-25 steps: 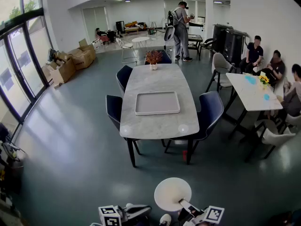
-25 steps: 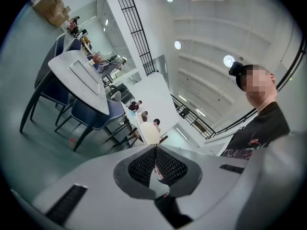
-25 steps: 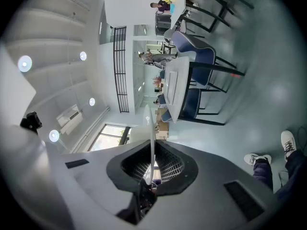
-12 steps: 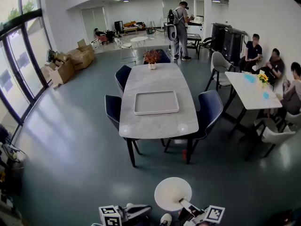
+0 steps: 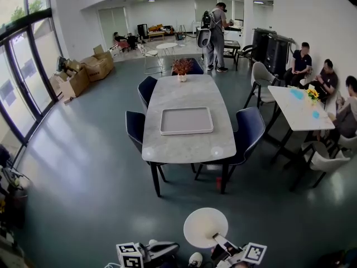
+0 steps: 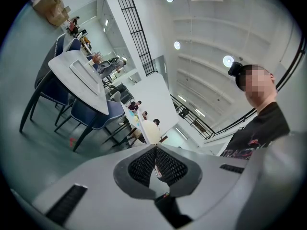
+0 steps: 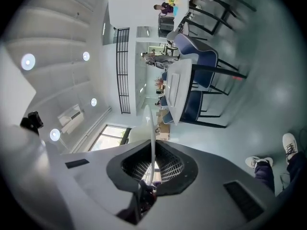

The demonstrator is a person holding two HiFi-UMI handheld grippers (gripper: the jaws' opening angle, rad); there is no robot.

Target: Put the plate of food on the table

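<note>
A round white plate [image 5: 206,227] hangs low at the bottom of the head view, and its top looks bare. My right gripper [image 5: 219,240] is shut on its near rim. In the right gripper view the plate [image 7: 152,128] shows edge-on as a thin white line between the pads [image 7: 170,168]. My left gripper [image 5: 176,248] sits to the left of the plate, apart from it. Its jaws [image 6: 156,149] are shut with nothing between them. The long marble table [image 5: 187,149] stands well ahead across the floor and bears a grey tray [image 5: 187,120].
Dark blue chairs [image 5: 249,128] flank the table, and a flower vase [image 5: 182,68] stands at its far end. A white table [image 5: 298,113] with seated people is at the right. Cardboard boxes [image 5: 83,74] lie at the left. A person [image 5: 215,32] stands at the back.
The plate and both grippers stay where they were. Only the standing person at the back has shifted a little.
</note>
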